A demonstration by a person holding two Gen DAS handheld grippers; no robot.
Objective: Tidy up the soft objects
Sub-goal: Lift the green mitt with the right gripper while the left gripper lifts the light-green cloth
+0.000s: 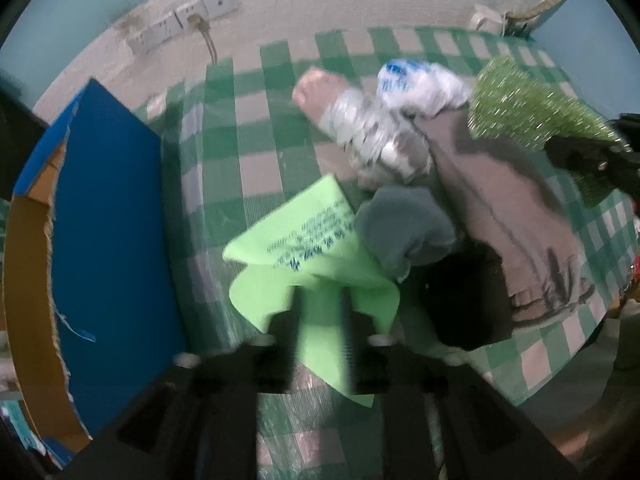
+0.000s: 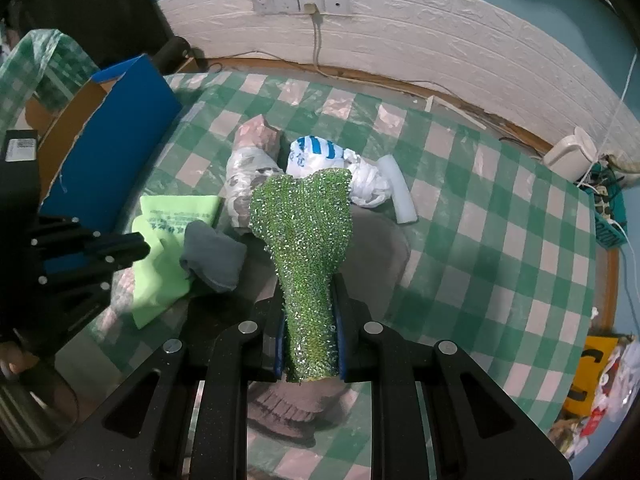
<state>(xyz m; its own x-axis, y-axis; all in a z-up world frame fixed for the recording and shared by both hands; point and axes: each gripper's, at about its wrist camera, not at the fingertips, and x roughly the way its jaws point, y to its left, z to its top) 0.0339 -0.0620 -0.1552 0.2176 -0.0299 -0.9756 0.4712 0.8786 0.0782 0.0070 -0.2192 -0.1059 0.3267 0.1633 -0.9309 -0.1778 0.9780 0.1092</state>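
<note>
My left gripper (image 1: 322, 312) is shut on a light green cloth (image 1: 296, 256) with printed text and holds it over the checked table (image 1: 240, 152). The cloth also shows in the right wrist view (image 2: 168, 240), with the left gripper (image 2: 132, 250) on it. My right gripper (image 2: 310, 312) is shut on a glittery green scrub cloth (image 2: 306, 224), lifted above a brown-grey garment (image 2: 376, 256). In the left wrist view the scrub cloth (image 1: 528, 108) hangs at the right. A grey sock (image 1: 404, 232) lies beside the light green cloth.
A blue cardboard box (image 1: 108, 232) stands open at the left (image 2: 120, 136). A clear plastic bag (image 2: 248, 172), a white-and-blue plastic bag (image 2: 332, 160) and a white foam piece (image 2: 400, 188) lie mid-table. A wall with sockets (image 2: 300, 2) is behind.
</note>
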